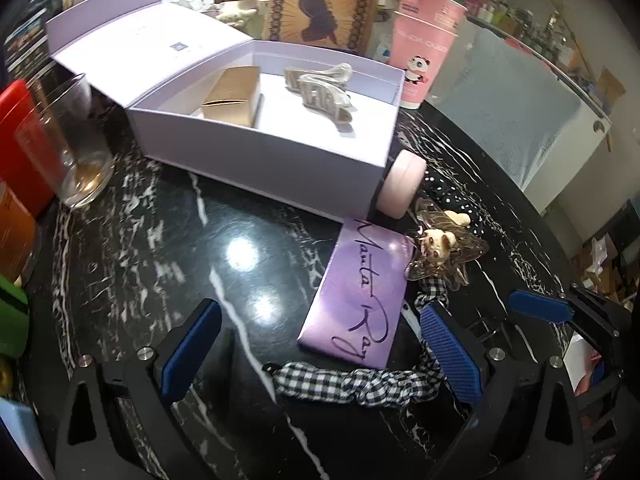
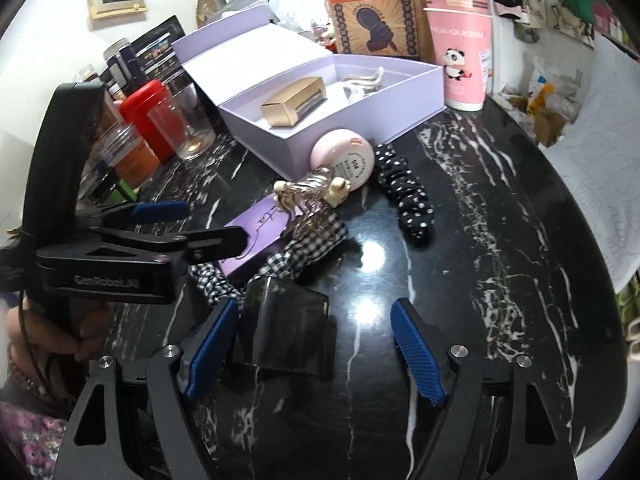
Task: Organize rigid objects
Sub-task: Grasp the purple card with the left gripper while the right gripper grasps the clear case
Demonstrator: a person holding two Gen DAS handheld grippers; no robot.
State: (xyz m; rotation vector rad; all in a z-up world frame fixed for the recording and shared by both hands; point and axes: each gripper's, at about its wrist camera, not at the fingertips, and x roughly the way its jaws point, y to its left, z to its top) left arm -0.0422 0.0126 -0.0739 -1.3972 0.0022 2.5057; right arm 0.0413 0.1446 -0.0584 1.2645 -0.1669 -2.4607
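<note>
Your right tongs [image 2: 314, 346] stand released around the dark translucent square case [image 2: 286, 330], ready to grasp; your left tongs [image 1: 320, 354], also released, straddle the purple flat box [image 1: 358, 294] beside the open lilac box [image 1: 264, 156] on the black marble counter [image 1: 160, 240].

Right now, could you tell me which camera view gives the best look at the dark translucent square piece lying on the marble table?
The right wrist view. The dark translucent piece lies uncovered there, between the right gripper's open blue pads, its whole outline visible. The left wrist view does not show it at all; only the purple box and checked scrunchie appear there.
</note>
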